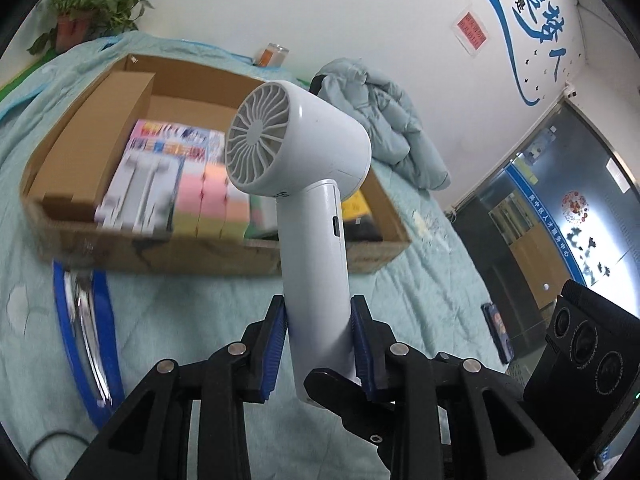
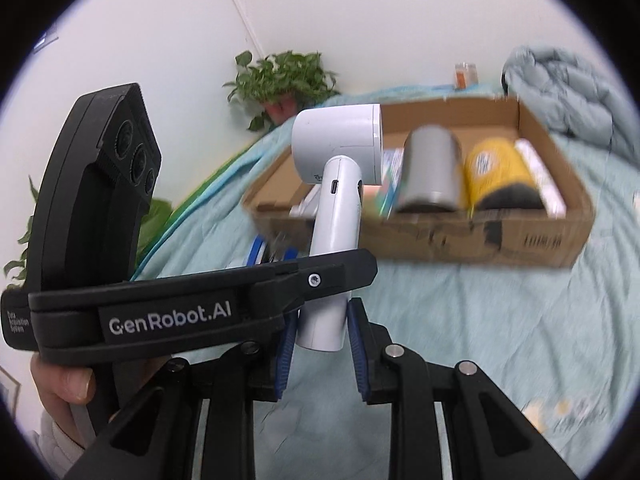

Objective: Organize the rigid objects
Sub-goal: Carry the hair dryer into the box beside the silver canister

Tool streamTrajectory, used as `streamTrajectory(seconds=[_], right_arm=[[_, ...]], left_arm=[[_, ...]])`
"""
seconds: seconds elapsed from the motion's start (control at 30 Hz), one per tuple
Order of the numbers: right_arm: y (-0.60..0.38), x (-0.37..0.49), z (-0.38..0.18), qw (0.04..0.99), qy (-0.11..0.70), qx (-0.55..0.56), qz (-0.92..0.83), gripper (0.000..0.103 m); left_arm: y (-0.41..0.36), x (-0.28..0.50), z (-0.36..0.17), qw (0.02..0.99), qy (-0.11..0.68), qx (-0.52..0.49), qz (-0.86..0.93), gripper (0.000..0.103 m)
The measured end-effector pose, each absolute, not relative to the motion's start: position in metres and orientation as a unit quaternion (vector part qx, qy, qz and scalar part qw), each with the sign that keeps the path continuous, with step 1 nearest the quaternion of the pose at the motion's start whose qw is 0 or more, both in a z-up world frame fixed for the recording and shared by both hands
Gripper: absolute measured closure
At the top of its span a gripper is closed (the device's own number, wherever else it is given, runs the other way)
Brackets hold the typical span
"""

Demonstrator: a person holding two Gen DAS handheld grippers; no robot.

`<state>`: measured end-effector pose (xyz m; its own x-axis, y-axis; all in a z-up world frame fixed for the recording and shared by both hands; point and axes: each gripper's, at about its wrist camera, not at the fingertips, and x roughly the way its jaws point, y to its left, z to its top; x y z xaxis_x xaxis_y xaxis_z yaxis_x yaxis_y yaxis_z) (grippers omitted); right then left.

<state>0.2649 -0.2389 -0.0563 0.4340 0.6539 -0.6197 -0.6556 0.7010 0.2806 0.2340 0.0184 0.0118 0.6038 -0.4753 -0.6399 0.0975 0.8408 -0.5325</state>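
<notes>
Left gripper (image 1: 319, 340) jaws clamp white plastic hair dryer (image 1: 308, 184) by handle, head upright beyond jaws, clearing brown cardboard box (image 1: 224, 256) wall. Right gripper (image 2: 320, 344) jaws part-open around handle base; contact unclear.

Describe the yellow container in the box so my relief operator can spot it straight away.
Find the open cardboard box on the pale green bedspread. At its right end, the yellow container lies between a grey metal cylinder and a white item against the right wall. It is the only bright yellow thing there, with a black band at its near end.
</notes>
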Motion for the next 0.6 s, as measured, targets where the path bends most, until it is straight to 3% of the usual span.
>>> streamTrajectory(seconds=[0.27,0.6], right_arm=[[-0.234,0.327,-0.034,0.849,0.364,-0.002,0.384,0.079],[-0.214,0.368,-0.056,0.838,0.407,0.008,0.363,0.078]], left_arm=[[0.029,0.318,0.028,0.861,0.421,-0.228,-0.172,0.075],[0.050,0.383,-0.009,0.827,0.477,-0.241,-0.175,0.074]])
